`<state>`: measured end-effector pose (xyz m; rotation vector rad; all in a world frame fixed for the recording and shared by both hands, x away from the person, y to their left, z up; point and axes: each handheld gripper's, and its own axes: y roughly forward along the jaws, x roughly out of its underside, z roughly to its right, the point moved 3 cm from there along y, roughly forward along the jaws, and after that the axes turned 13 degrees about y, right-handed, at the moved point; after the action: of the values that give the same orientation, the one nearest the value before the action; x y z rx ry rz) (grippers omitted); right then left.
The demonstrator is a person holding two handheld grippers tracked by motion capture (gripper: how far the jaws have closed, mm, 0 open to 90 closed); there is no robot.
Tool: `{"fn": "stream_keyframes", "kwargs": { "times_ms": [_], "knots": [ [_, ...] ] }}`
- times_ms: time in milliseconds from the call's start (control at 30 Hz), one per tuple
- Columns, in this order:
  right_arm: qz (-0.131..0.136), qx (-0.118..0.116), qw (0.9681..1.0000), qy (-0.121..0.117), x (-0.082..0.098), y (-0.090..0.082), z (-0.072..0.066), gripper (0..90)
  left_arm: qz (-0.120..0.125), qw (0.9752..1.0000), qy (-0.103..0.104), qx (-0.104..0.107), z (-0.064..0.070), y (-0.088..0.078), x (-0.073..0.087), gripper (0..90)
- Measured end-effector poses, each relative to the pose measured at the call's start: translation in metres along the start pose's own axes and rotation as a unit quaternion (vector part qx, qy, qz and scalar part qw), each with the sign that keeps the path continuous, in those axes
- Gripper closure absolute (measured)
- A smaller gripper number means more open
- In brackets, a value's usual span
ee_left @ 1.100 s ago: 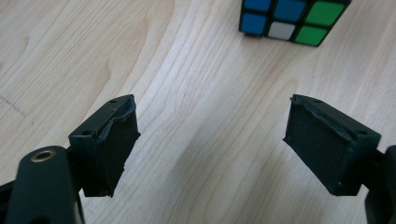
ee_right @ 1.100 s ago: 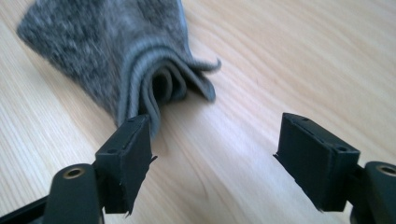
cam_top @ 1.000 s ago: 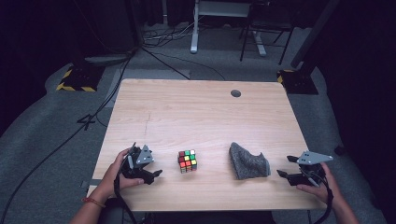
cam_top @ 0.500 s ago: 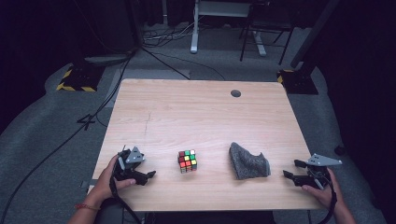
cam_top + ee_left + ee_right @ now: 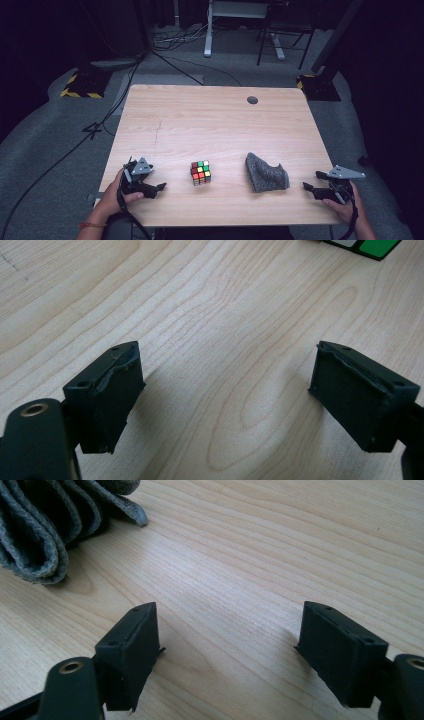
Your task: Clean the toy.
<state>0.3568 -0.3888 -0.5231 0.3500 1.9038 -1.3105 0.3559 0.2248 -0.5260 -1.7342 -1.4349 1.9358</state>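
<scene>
Left claw (image 5: 157, 188) low over the counter (image 5: 210, 125), jaws apart and just been widening, nothing between. Puzzle cube (image 5: 200, 172) just beyond its tips toward centre, square, no long axis. Right claw (image 5: 310, 189) gaping, empty; grey cloth (image 5: 266, 173) near its tips, bunched, lying front to back.

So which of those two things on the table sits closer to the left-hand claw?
The colourful puzzle cube, just beyond the left gripper. The grey cloth lies farther right, nearer the right gripper.
</scene>
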Motion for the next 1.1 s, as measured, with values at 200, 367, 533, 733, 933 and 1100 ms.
{"fn": "stream_keyframes", "kwargs": {
  "times_ms": [200, 367, 533, 733, 933, 1100],
  "knots": [
    [0.0, 0.002, 1.0, 0.0, 0.0001, 0.0, -0.0001, 23.8, 0.0, 1.0, 0.0, 0.0, 0.0, 0.0, 0.0, 14.1],
    [0.0, 0.002, 1.0, 0.001, 0.0001, 0.0, -0.0001, 23.8, 0.0, 1.0, 0.0, 0.0, -0.0001, 0.0, 0.0, 14.1],
    [0.0, 0.002, 1.0, 0.001, 0.0001, 0.0, -0.0001, 23.6, 0.0, 1.0, 0.0, 0.0, -0.0001, 0.0, 0.0, 14.1],
    [0.0, 0.002, 1.0, 0.001, 0.0001, 0.0, 0.0, 23.6, -0.001, 1.0, 0.0, 0.0, -0.0003, 0.0001, -0.0001, 13.9],
    [0.001, 0.002, 1.0, 0.001, 0.0001, 0.0, -0.0001, 23.6, -0.001, 1.0, -0.002, 0.001, -0.0002, 0.0002, -0.0002, 13.8],
    [0.001, 0.002, 1.0, 0.001, 0.0001, 0.0, -0.0001, 23.6, -0.001, 1.0, -0.003, 0.0, -0.0004, 0.0005, -0.0004, 13.8]
  ]
}}
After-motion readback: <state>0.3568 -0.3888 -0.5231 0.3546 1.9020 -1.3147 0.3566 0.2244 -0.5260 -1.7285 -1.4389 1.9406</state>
